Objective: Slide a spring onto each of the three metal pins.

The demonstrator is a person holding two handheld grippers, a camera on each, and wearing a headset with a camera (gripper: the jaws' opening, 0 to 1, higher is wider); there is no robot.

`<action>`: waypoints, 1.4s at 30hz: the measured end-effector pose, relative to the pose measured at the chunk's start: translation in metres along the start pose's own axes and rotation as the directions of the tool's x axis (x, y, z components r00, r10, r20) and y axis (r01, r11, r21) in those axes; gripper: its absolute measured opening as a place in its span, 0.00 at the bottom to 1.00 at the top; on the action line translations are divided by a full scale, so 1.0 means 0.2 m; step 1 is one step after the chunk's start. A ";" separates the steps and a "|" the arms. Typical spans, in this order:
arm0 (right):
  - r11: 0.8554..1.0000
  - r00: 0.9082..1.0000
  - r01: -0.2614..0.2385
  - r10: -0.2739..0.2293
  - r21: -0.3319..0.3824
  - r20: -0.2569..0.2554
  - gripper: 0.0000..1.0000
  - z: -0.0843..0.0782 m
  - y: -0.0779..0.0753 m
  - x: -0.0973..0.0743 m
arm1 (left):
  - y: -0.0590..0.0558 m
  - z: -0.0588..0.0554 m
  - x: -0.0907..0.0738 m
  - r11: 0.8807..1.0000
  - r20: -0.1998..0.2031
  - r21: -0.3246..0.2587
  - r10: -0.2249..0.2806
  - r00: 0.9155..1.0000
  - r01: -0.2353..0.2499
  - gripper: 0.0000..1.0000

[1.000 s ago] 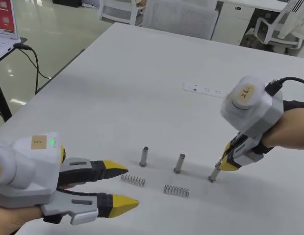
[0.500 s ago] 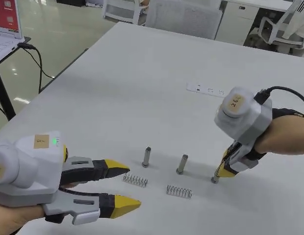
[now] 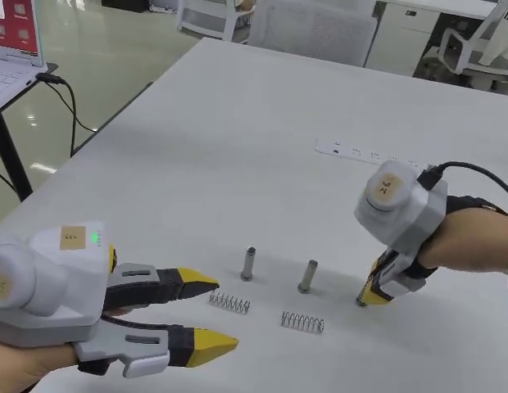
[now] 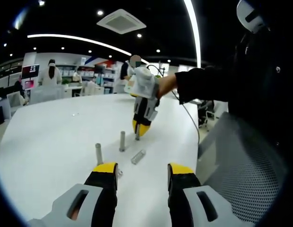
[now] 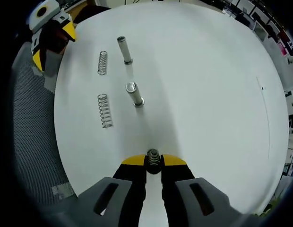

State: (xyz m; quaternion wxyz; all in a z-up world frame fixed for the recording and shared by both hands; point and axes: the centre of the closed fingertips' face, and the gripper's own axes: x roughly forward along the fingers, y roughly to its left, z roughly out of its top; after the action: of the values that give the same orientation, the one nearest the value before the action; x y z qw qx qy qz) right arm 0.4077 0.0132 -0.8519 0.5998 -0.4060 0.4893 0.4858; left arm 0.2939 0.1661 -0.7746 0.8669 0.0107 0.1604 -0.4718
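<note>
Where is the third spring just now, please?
In the right gripper view the spring sits between the right gripper's jaws; in the head view that gripper is at the right end of the row, beside a bare pin.

Bright, even overhead light, soft shadows on the white table [image 3: 238, 123], fisheye bending at edges

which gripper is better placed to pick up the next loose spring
Left. The left gripper is open, its tips beside the nearest loose spring. The right gripper is shut on the third spring, so it is probably busy.
</note>
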 end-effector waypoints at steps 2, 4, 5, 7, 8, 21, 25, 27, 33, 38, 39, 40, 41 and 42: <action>1.000 1.000 0.005 -0.005 -0.005 -0.001 0.08 0.00 0.00 0.00 | 0.00 0.00 0.00 1.000 0.000 0.000 0.000 1.000 0.000 0.36; 1.000 1.000 0.004 -0.004 -0.009 0.000 0.08 0.00 0.00 0.00 | 0.00 0.00 0.00 1.000 0.000 0.000 0.001 1.000 -0.001 0.36; 1.000 1.000 0.004 -0.004 -0.011 0.000 0.08 0.00 0.00 0.00 | 0.00 0.00 0.00 1.000 0.000 0.000 0.001 1.000 -0.001 0.36; 1.000 1.000 0.004 -0.004 -0.014 -0.001 0.09 0.00 0.00 0.00 | 0.00 0.00 0.00 1.000 0.000 0.000 0.002 1.000 -0.002 0.36; 1.000 1.000 0.004 -0.004 -0.017 -0.002 0.09 0.00 0.00 0.00 | 0.00 0.00 0.00 1.000 0.000 0.000 0.003 1.000 -0.003 0.36; 0.999 0.999 0.039 -0.040 -0.025 -0.008 0.17 -0.05 -0.01 -0.01 | 0.00 0.00 0.00 1.000 0.002 0.003 -0.001 1.000 0.001 0.36; 0.999 0.999 0.043 -0.043 -0.013 -0.004 0.17 -0.07 0.00 -0.03 | 0.00 0.00 0.01 1.000 0.001 0.006 -0.006 1.000 0.006 0.36; 0.999 0.999 0.046 -0.046 -0.006 -0.004 0.17 -0.09 0.01 -0.03 | 0.00 0.00 0.01 1.000 0.001 0.007 -0.008 1.000 0.008 0.36; 0.999 0.999 0.048 -0.048 0.008 0.002 0.18 -0.12 0.06 -0.04 | -0.01 -0.01 0.01 1.000 -0.007 0.010 -0.014 1.000 0.014 0.35; 0.999 0.999 0.042 -0.042 0.016 0.014 0.18 -0.12 0.11 -0.06 | -0.01 -0.01 0.01 1.000 -0.009 0.012 -0.018 1.000 0.018 0.35; 0.999 0.999 0.038 -0.038 0.017 0.019 0.17 -0.12 0.12 -0.07 | -0.01 0.00 0.02 1.000 -0.010 0.013 -0.019 1.000 0.019 0.35; 0.999 0.999 0.037 -0.037 0.016 0.021 0.17 -0.12 0.13 -0.07 | -0.01 0.00 0.02 1.000 -0.009 0.014 -0.019 1.000 0.019 0.35; 0.999 0.999 0.035 -0.035 0.015 0.027 0.17 -0.11 0.15 -0.07 | -0.02 0.00 0.02 1.000 -0.009 0.014 -0.020 1.000 0.020 0.35; 0.999 0.999 0.030 -0.031 0.014 0.031 0.17 -0.10 0.16 -0.07 | -0.02 0.00 0.02 1.000 -0.009 0.016 -0.021 1.000 0.021 0.35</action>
State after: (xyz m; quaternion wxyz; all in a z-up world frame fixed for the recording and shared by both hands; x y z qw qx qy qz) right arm 0.3709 -0.0026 -0.8415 0.6173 -0.4018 0.4770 0.4796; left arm 0.2927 0.1615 -0.7752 0.8611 0.0180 0.1608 -0.4821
